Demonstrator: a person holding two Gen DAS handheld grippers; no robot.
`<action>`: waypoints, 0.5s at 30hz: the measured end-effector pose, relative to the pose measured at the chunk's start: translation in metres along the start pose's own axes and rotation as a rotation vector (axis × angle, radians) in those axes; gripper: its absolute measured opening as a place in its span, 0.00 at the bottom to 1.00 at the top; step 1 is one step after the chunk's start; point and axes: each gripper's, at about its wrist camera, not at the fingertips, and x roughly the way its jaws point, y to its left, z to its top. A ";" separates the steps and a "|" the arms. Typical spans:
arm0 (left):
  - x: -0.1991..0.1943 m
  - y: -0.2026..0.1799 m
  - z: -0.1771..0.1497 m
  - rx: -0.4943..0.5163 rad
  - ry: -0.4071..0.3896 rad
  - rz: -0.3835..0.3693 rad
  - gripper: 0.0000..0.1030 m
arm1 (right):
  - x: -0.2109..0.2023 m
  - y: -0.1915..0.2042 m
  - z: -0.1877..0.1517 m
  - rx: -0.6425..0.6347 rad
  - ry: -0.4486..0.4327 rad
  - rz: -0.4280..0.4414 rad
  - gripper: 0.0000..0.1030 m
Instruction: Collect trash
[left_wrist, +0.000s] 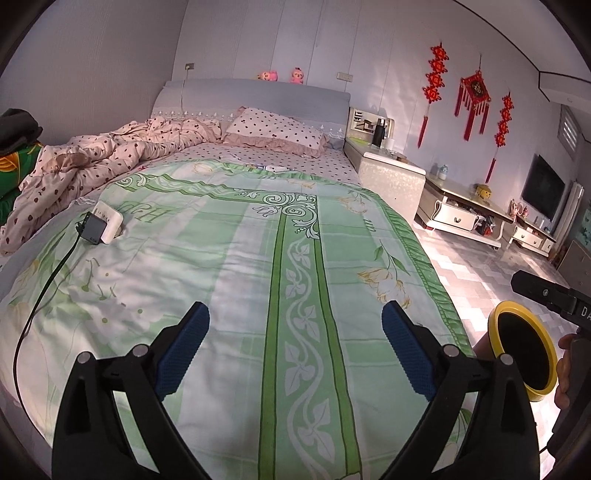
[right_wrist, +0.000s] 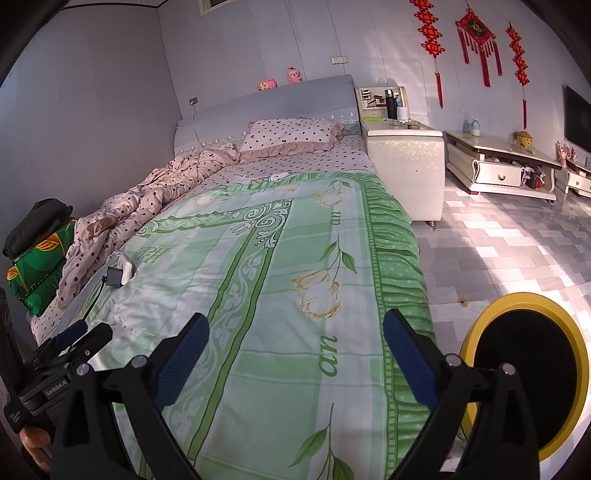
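Observation:
A yellow-rimmed trash bin (right_wrist: 524, 373) with a dark inside stands on the floor by the bed's right side; it also shows in the left wrist view (left_wrist: 522, 356). My left gripper (left_wrist: 295, 325) is open and empty above the green quilt (left_wrist: 258, 277). My right gripper (right_wrist: 295, 328) is open and empty above the quilt's right part (right_wrist: 277, 295), left of the bin. A small white object (left_wrist: 275, 168) lies near the quilt's far edge; I cannot tell what it is. The left gripper's body (right_wrist: 62, 354) shows at the right wrist view's lower left.
A white power strip with a dark charger (left_wrist: 101, 225) and its cable lies on the bed's left. A crumpled pink duvet (left_wrist: 92, 158) and a pillow (left_wrist: 273, 129) lie at the head. A bedside cabinet (left_wrist: 391, 173) and a low TV stand (left_wrist: 465, 210) line the right wall.

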 end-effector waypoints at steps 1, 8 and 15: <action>-0.003 0.000 -0.003 0.005 -0.012 0.008 0.90 | -0.001 0.001 -0.003 -0.004 -0.019 -0.015 0.92; -0.019 -0.006 -0.023 0.021 -0.057 0.022 0.91 | -0.006 0.008 -0.024 0.002 -0.087 -0.048 0.92; -0.040 -0.014 -0.033 0.017 -0.084 0.008 0.91 | -0.013 0.009 -0.036 0.013 -0.110 -0.078 0.92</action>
